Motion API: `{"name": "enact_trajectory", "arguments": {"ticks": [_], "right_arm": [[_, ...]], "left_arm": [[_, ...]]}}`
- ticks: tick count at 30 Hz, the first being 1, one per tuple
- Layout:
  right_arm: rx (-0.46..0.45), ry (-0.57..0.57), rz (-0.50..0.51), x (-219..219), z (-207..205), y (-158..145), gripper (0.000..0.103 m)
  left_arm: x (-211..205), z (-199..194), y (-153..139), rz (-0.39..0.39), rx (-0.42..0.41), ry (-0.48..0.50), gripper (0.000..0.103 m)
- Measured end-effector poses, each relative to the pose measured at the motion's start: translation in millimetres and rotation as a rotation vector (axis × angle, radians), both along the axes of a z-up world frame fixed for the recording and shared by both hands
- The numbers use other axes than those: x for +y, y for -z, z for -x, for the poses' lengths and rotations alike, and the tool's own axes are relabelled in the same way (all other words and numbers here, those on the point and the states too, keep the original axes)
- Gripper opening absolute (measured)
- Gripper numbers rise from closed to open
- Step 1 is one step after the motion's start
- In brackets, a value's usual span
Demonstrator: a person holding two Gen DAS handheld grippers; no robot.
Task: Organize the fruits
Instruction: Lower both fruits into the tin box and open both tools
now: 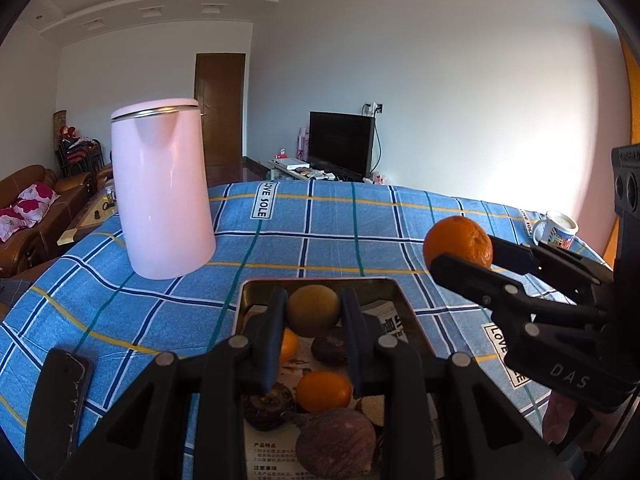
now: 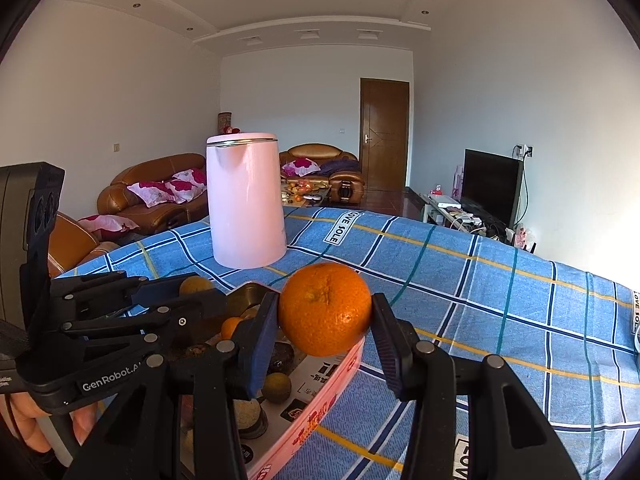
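Right gripper [image 2: 326, 320] fingers clamp an orange [image 2: 325, 308] above the tray's [image 1: 404, 300] right rim; left gripper [image 1: 314, 336], clenched empty, hovers over tray fruit; next: lower and release.

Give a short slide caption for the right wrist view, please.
Right gripper holds an orange above the pink fruit tin.

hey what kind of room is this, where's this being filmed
Most likely a home living room. A brown leather sofa with floral cushions stands behind the table, a flat-screen TV sits on a low stand by the wall, and a pink kettle stands on the blue checked tablecloth.
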State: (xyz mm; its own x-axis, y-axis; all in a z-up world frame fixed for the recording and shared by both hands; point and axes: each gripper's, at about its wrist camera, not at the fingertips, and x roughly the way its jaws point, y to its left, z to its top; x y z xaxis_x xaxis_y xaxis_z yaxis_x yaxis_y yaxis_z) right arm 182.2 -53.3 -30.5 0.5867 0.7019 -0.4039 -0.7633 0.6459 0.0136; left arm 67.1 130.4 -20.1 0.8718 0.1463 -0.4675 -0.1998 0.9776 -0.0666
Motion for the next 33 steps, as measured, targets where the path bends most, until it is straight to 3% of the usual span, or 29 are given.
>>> {"name": "enact_trajectory", "arguments": {"ticks": [33], "right_arm": [[0.197,-0.014,0.155,51.9,-18.2,38.9,0.048]], "left_arm": [[20.6,-16.4,25.1,-0.033,0.161,0.020,0.029]]}}
